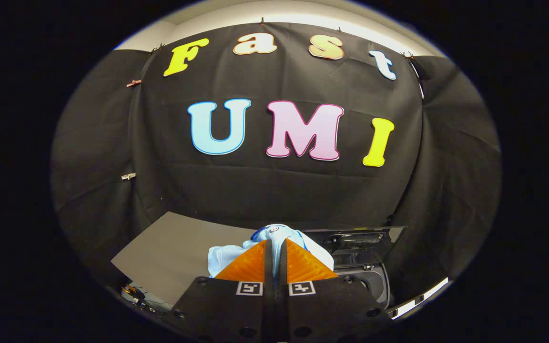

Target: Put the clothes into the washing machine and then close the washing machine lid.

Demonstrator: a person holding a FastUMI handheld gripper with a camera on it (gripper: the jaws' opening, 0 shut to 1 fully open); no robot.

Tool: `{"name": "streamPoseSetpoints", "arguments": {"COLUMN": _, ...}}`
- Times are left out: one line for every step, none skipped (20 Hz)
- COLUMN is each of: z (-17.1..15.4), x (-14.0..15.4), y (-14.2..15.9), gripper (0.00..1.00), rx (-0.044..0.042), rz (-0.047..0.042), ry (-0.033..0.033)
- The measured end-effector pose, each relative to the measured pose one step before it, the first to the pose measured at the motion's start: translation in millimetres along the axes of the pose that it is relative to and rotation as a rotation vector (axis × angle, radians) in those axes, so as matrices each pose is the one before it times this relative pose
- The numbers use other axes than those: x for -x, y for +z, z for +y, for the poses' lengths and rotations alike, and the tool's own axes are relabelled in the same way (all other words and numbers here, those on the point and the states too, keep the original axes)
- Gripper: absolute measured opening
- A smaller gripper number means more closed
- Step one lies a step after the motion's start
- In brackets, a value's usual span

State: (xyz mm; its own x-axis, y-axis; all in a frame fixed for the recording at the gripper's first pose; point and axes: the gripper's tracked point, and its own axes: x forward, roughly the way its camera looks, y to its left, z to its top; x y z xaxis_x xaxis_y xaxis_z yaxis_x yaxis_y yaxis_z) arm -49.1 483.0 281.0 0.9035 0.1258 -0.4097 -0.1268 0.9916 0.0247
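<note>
One light blue garment (pixel 227 259) is being held pinched between both fingers of the gripper (pixel 274 244), beside the open black washing machine (pixel 370 267).

The scene is viewed from the gripper (pixel 275 244) itself, forward along its fingers, which are pressed together on pale blue clothes (pixel 224 257). The booth's black wall is faced from near, above the grey worktop (pixel 169 252).
</note>
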Motion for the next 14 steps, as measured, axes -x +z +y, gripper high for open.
{"name": "streamPoseSetpoints", "arguments": {"z": -14.31, "x": -0.67, "y": 0.56, "gripper": 0.05, "rx": -0.00476, "rz": -0.00613, "ry": -0.00762}}
{"name": "streamPoseSetpoints", "arguments": {"z": -14.81, "x": -1.55, "y": 0.81, "gripper": 0.05, "rx": -0.00519, "rz": 0.0005, "ry": -0.02106}}
{"name": "streamPoseSetpoints", "arguments": {"z": -12.58, "x": -2.39, "y": 0.11, "gripper": 0.05, "rx": -0.00741, "rz": -0.00644, "ry": -0.01133}}
{"name": "streamPoseSetpoints", "arguments": {"z": -11.54, "x": -4.08, "y": 0.81, "gripper": 0.05, "rx": -0.00492, "rz": -0.00269, "ry": -0.01159}}
{"name": "streamPoseSetpoints", "arguments": {"z": -13.49, "x": -5.94, "y": -4.12, "gripper": 0.05, "rx": -0.00041, "rz": 0.00593, "ry": -0.01579}}
{"name": "streamPoseSetpoints", "arguments": {"z": -10.99, "x": -4.8, "y": -2.0, "gripper": 0.05, "rx": -0.00152, "rz": 0.00055, "ry": -0.00863}}
{"name": "streamPoseSetpoints", "arguments": {"z": -11.37, "x": -6.09, "y": -4.13, "gripper": 0.05, "rx": 0.00002, "rz": 0.00534, "ry": -0.01506}}
{"name": "streamPoseSetpoints", "arguments": {"z": -9.46, "x": -6.37, "y": -5.68, "gripper": 0.05, "rx": 0.00424, "rz": 0.00606, "ry": -0.00421}}
{"name": "streamPoseSetpoints", "arguments": {"z": -10.15, "x": -6.28, "y": -5.34, "gripper": 0.05, "rx": 0.00288, "rz": 0.00492, "ry": -0.0145}}
{"name": "streamPoseSetpoints", "arguments": {"z": -11.27, "x": -7.8, "y": -8.55, "gripper": 0.05, "rx": 0.00327, "rz": 0.01291, "ry": -0.01566}}
{"name": "streamPoseSetpoints", "arguments": {"z": -8.16, "x": -7.13, "y": -7.69, "gripper": 0.05, "rx": -0.00243, "rz": 0.01119, "ry": -0.00973}}
{"name": "streamPoseSetpoints", "arguments": {"z": -6.95, "x": -7.71, "y": -7.34, "gripper": 0.05, "rx": -0.00684, "rz": 0.00994, "ry": -0.00757}}
{"name": "streamPoseSetpoints", "arguments": {"z": -6.38, "x": -8.3, "y": -9.59, "gripper": 0.05, "rx": -0.00055, "rz": 0.01698, "ry": -0.00792}}
{"name": "streamPoseSetpoints", "arguments": {"z": -4.87, "x": -7.89, "y": -8.72, "gripper": 0.05, "rx": 0.00246, "rz": 0.00736, "ry": -0.00321}}
